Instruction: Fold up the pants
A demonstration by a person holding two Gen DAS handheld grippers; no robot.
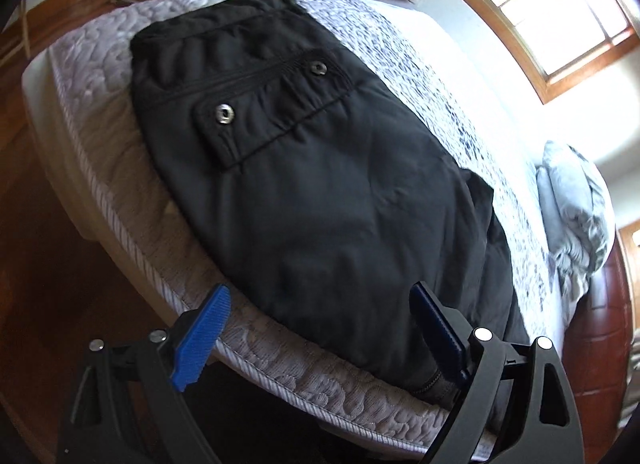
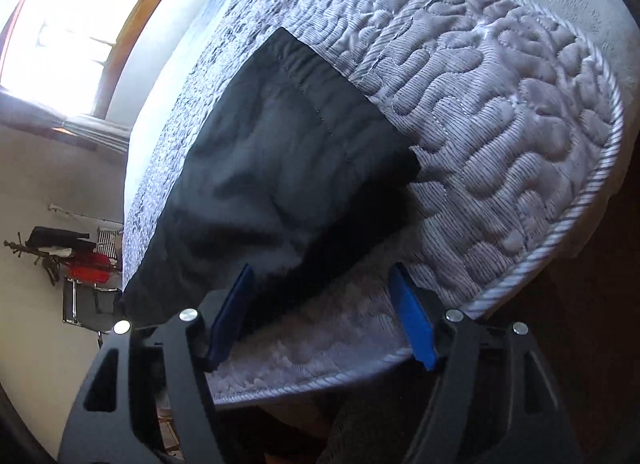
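1. black pants [image 1: 320, 184] lie flat on a quilted mattress [image 1: 100, 168], near its edge
2. left gripper [image 1: 316, 328] fingers spread apart, holding nothing
3. right gripper [image 2: 324, 312] fingers spread apart over the pant leg hem [image 2: 320, 104]

Both grippers [image 1: 320, 324] [image 2: 324, 304] — black frames, ribbed blue pads, silver screws.
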